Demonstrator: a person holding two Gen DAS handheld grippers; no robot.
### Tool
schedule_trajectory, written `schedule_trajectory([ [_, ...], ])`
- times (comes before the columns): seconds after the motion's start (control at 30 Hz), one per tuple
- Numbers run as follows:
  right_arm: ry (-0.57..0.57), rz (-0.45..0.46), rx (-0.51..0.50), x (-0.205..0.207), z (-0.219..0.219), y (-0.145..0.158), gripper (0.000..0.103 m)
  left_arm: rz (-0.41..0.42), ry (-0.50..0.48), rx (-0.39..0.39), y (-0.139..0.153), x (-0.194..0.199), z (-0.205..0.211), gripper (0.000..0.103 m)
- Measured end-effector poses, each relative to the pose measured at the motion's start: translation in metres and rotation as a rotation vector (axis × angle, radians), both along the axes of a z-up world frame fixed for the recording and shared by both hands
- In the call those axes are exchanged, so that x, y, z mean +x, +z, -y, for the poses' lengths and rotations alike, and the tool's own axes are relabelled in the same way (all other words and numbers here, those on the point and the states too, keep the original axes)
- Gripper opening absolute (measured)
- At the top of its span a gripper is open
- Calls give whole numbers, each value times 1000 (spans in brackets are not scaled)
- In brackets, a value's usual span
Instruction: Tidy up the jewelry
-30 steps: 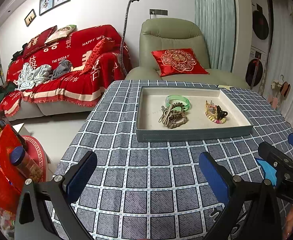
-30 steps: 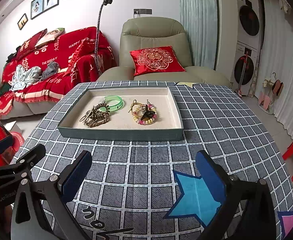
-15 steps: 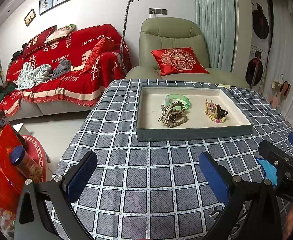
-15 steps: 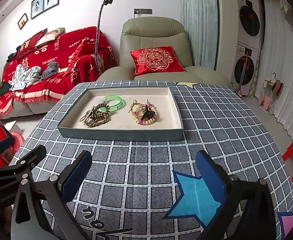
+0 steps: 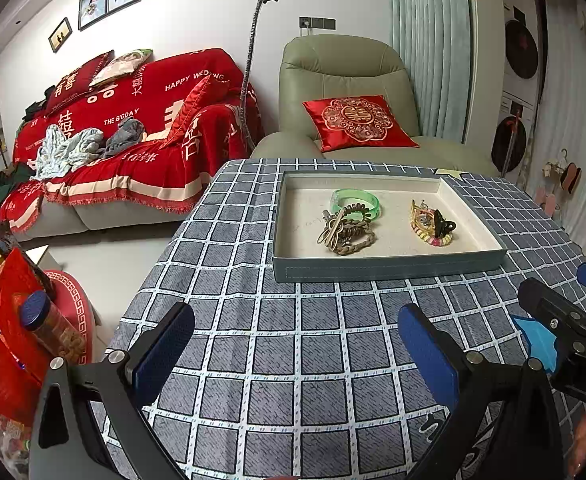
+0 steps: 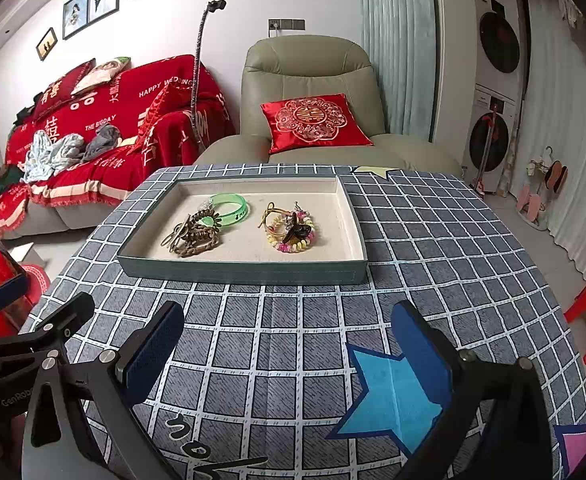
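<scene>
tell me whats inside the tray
The tray holds a green bangle, a brownish tangle of hair ties overlapping it, and, apart, a pastel bracelet cluster. What lies under each pile is hidden.

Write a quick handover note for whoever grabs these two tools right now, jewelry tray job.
Left tool: open, empty, over the checked tablecloth.
Right tool: open, empty, beside it.
Grey tray sits ahead of both. In it: green bangle touching the brown braided pile on the left; beaded bracelets with a black clip on the right.
Done: nothing gripped yet.
Left: reach in, separate and arrange the pieces.
</scene>
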State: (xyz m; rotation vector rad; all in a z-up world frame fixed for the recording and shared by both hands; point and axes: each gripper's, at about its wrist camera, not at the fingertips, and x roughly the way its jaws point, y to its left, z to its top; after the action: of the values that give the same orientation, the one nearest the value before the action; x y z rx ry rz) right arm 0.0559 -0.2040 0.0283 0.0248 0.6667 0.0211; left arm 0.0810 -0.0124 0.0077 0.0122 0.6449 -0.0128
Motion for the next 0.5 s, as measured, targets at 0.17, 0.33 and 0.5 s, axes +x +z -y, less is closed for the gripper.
schedule_trajectory([
  [0.17,1,0,1,0,0,0,103,0,0,-1,0,0,0,103],
  [0.33,0,0,0,0,0,0,103,-1,0,1,-1,-1,0,103],
  [0.5,0,-1,0,0,0,0,103,-2,0,0,-2,-1,0,103],
])
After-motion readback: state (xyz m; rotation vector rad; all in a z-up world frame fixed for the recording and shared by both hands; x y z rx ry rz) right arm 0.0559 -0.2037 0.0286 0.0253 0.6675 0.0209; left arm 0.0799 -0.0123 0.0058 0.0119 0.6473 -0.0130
